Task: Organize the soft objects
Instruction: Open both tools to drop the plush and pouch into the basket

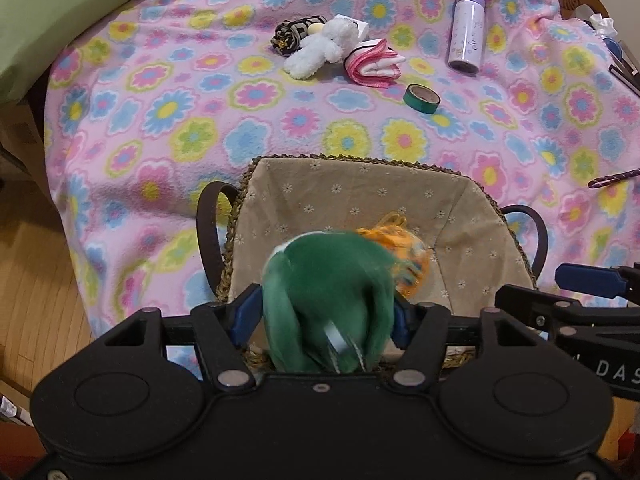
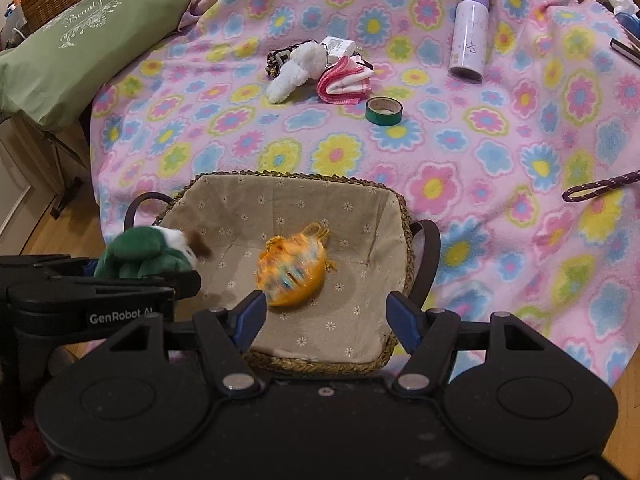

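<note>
A green plush toy (image 1: 324,300), blurred, sits between my left gripper's (image 1: 326,316) blue pads, which touch its flanks, over the near-left part of a woven basket (image 1: 360,159) lined with beige cloth. In the right wrist view the same toy (image 2: 140,252) shows a white and brown end above the basket's left rim (image 2: 304,177). An orange drawstring pouch (image 2: 290,272) lies on the basket floor. My right gripper (image 2: 326,316) hangs open just above the near rim with nothing between its fingers. A white plush (image 1: 320,46) and a pink cloth (image 1: 372,64) lie further back on the flowered blanket (image 1: 180,120).
Beside the white plush are a folded dark umbrella (image 1: 294,32) and a small white box (image 1: 352,24). A green tape roll (image 1: 422,98) and a lilac bottle (image 1: 466,32) lie to the right. A green pillow (image 2: 80,40) is at far left, wooden floor (image 1: 36,280) below it.
</note>
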A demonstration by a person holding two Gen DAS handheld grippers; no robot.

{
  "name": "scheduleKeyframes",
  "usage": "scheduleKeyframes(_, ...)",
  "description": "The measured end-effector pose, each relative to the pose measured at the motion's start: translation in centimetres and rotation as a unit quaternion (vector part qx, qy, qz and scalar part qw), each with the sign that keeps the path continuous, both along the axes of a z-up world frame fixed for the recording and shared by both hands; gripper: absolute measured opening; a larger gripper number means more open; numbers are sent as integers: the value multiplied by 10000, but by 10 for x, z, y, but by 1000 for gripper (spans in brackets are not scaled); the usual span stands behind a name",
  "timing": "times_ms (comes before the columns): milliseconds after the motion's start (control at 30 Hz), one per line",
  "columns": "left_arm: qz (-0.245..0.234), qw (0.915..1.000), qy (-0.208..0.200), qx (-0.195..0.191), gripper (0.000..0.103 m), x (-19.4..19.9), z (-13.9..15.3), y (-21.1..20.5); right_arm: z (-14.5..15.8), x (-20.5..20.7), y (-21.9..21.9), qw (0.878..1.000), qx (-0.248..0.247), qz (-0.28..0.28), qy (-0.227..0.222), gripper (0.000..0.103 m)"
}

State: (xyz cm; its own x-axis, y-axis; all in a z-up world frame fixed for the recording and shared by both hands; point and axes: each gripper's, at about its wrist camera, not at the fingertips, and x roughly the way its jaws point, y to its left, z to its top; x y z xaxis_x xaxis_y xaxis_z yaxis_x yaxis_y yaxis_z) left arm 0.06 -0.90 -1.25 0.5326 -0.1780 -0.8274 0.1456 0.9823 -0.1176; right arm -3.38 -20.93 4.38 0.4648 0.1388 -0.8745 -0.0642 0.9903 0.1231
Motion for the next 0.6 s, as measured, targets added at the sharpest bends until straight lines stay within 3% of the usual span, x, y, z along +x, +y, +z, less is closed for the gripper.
scheduleKeyframes(100,20,10000,20,20,65,1,0,0,0,0,-1,10000,-17,1,-11,66)
scheduleKeyframes(600,35,9999,6,131,66,0,0,0,-1,-2,-5,9999,-27,-137,-31,66)
